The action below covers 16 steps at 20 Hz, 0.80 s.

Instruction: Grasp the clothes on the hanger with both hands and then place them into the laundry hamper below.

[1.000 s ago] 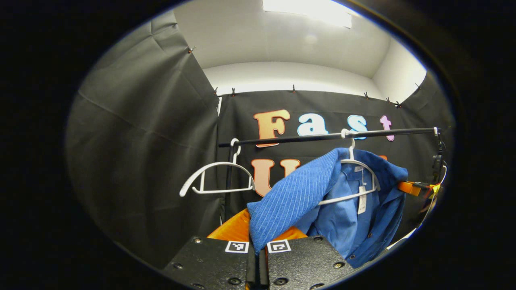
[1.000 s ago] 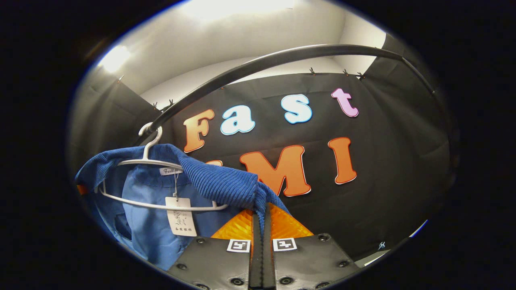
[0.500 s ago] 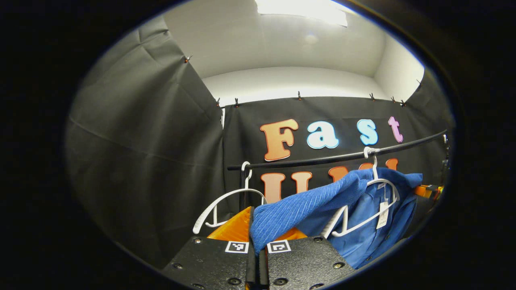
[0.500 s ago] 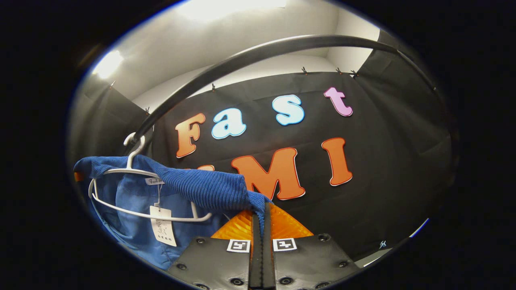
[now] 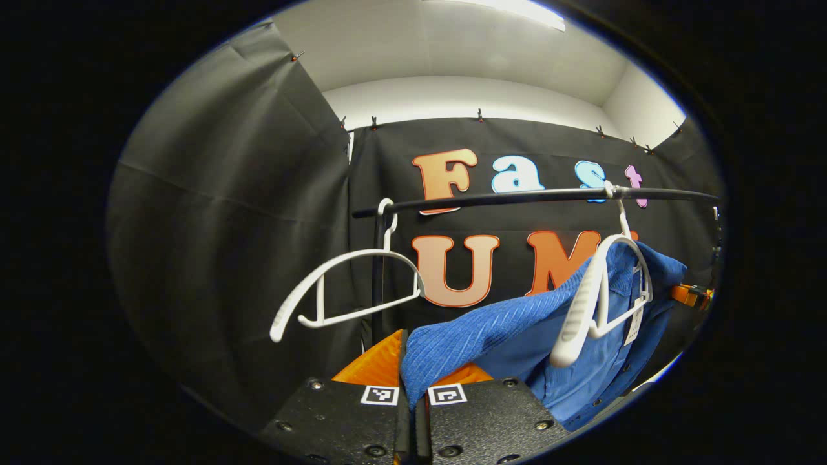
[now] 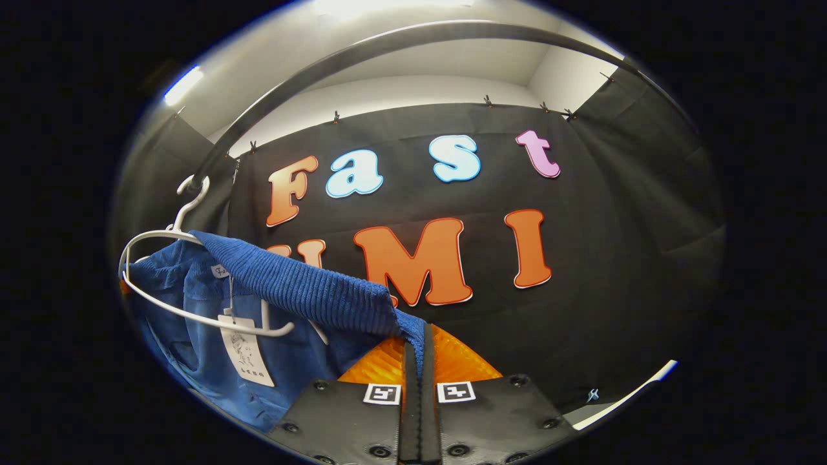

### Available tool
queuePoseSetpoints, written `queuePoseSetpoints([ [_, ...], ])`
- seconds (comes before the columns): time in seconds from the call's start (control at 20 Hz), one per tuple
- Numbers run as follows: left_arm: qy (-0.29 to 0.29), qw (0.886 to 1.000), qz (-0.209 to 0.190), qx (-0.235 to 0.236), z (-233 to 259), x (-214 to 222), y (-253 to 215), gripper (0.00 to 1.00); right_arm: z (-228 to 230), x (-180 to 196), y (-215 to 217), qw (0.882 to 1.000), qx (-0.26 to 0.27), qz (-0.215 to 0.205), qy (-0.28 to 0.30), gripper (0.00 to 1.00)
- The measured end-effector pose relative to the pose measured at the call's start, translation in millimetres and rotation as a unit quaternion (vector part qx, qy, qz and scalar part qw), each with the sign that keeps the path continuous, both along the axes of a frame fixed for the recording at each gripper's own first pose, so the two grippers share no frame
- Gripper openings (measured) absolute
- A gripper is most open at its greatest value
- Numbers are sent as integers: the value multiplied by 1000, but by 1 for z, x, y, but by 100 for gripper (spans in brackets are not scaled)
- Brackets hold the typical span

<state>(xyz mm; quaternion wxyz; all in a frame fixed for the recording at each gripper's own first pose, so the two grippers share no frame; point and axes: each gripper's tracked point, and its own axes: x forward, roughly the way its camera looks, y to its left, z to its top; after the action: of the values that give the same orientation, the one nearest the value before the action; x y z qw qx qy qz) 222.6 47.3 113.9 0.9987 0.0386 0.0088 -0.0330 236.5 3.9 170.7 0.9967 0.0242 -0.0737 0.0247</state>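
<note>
Gripping one blue garment (image 5: 510,329), two grippers (image 5: 412,394), two hangers (image 5: 342,284)

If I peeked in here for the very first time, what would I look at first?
Probably the bright blue jacket, low in the middle of the left gripper view, stretched from the white hanger on the black rail down to the left tool, which pinches its ribbed edge. The right tool pinches the other side of it. An empty white hanger dangles further left.
</note>
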Motion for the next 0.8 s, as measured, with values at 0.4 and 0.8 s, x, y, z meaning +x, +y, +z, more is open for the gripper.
queuePoseSetpoints([
  [0.4,47,999,-6,13,-62,11,-2,3,-58,19,7,998,-3,11,65,7],
  [0.8,85,996,12,39,-117,13,3,4,-107,22,-16,993,-37,-31,110,7],
])
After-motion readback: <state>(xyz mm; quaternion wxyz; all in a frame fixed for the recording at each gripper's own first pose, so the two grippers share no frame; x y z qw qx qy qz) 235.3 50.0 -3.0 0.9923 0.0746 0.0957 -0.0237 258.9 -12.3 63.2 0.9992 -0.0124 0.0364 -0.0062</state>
